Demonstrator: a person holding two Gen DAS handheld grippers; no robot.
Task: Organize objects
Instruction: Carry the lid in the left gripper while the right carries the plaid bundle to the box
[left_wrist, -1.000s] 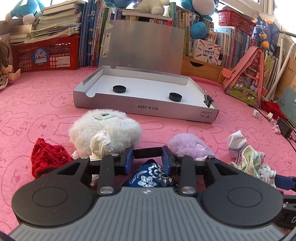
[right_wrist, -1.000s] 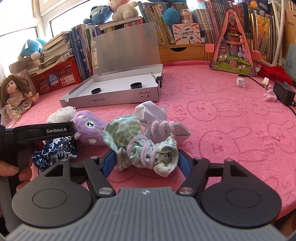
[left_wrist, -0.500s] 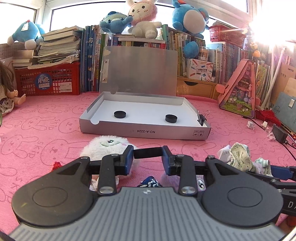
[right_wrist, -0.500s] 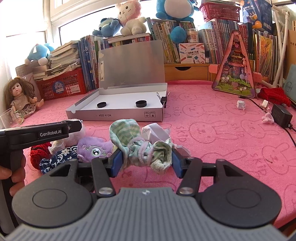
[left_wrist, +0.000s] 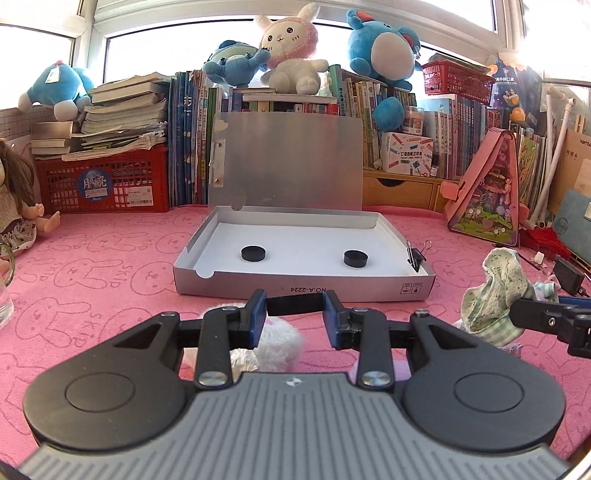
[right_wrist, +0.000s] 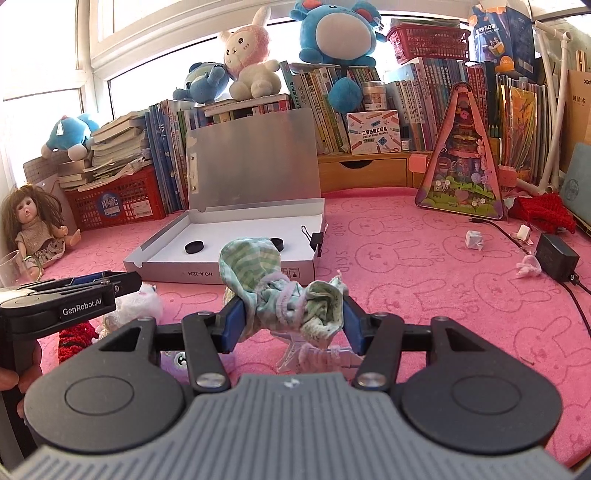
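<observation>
I am in the middle of the carry step. My right tool (right_wrist: 293, 315) is squeezed shut on a crumpled green striped cloth (right_wrist: 280, 295) and holds it up off the pink desk (right_wrist: 424, 295).

The cloth is bunched up, so it has no real front. Its long way runs across the tool, from one finger to the other. A striped flap sticks up at the left finger, and a frayed bit hangs down under the tool.

The open silver box (right_wrist: 229, 274) sits straight ahead of this tool and a little to its left, with its lid standing up at the far side. Two round black pieces (right_wrist: 194, 246) lie inside. A black clip (right_wrist: 317, 242) is on its right wall.

I think the next move is to push the cloth forward over the near wall, lower it onto the white bottom between the black pieces and the clip, then let go. The hanging bit could catch on the wall, so I would go in high.

My left tool (left_wrist: 295, 314) looks pinched on a short black bar (left_wrist: 293, 305) that lies across between its fingers. I cannot tell what the bar is. A white fluffy toy (left_wrist: 277, 339) lies under that tool.
</observation>
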